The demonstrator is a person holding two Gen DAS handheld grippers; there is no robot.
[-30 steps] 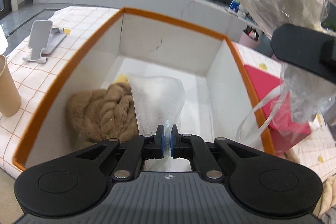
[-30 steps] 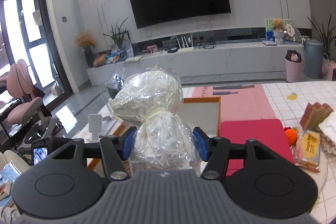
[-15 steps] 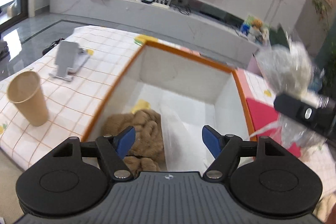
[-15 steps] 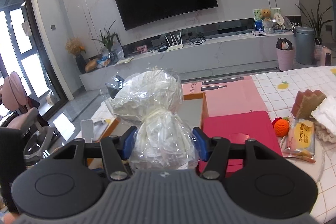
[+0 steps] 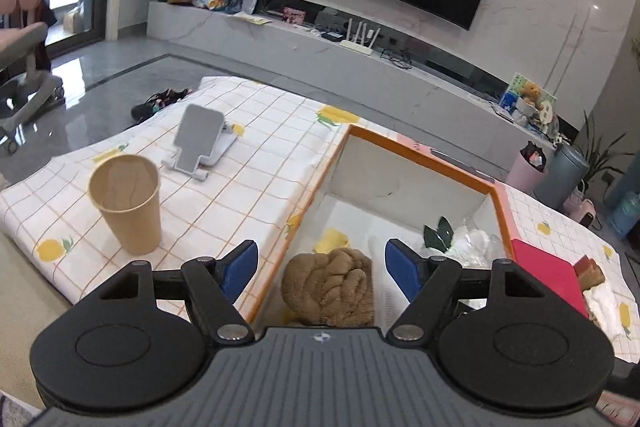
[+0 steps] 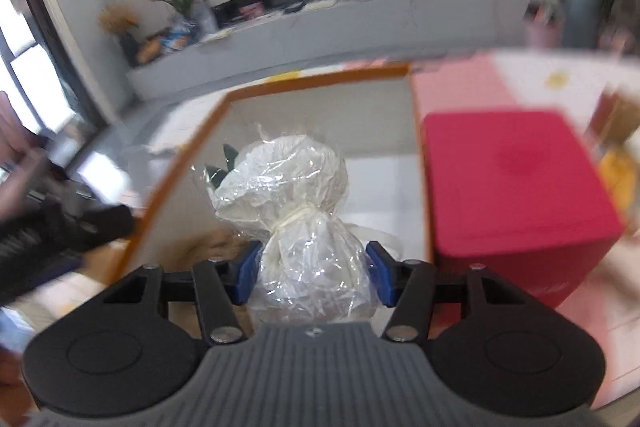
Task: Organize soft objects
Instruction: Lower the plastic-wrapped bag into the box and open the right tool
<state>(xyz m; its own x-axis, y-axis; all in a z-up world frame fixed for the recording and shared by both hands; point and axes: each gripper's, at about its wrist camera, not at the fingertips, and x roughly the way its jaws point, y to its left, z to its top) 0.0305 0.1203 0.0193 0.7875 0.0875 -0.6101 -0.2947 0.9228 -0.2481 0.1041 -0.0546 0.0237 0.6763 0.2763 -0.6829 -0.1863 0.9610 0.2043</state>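
Left wrist: the left gripper (image 5: 320, 269) has just sprung wide and holds nothing, hovering over the orange-rimmed box (image 5: 416, 155) with the brown towel (image 5: 332, 291) inside.

Right wrist: the right gripper (image 6: 312, 277) squeezes a cellophane-wrapped bundle (image 6: 292, 195) above that box (image 6: 176, 171).

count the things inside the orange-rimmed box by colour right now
brown: 1, the plush bundle
white: 1, the mesh bag beside it
clear plastic: 1, the wrapped bundle held by the right gripper, low in the box
total: 3
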